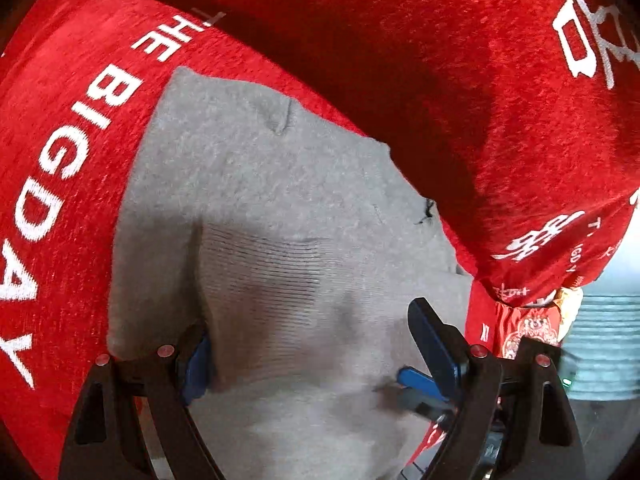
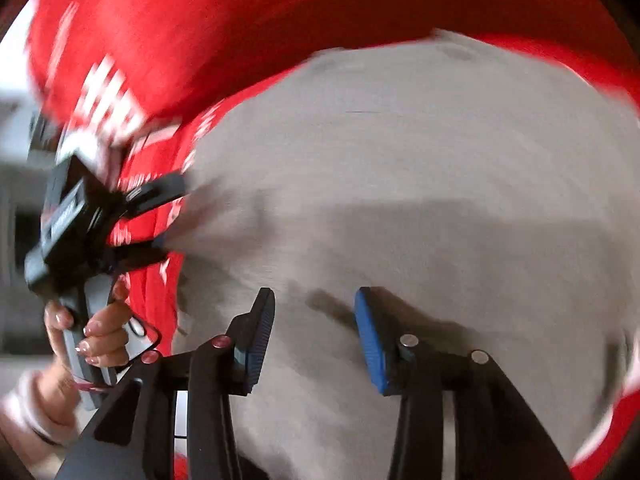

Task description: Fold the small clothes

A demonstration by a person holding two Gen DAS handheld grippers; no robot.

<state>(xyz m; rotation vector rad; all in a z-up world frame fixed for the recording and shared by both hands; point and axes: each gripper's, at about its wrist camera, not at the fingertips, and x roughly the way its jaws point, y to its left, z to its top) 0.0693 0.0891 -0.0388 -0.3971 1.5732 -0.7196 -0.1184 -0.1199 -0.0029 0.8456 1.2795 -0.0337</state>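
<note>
On red cloth (image 1: pixel 72 128), grey garment (image 1: pixel 248 184) between spread left tongs (image 1: pixel 316 340).

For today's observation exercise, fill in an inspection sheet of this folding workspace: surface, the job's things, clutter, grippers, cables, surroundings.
Surface: red blanket with white lettering covers it; a raised red fold lies behind.
Job's things: grey knit garment spread on the blanket, its ribbed part bunched up.
Clutter: small red printed packet at the blanket's edge.
Grippers: left gripper open, with the grey garment's bunched part between its fingers; right gripper open, over the garment; view blurred. The left hand holds its gripper's handle.
Cables: nothing seen.
Surroundings: pale teal ribbed surface beyond the blanket; the rest is too blurred to tell.
</note>
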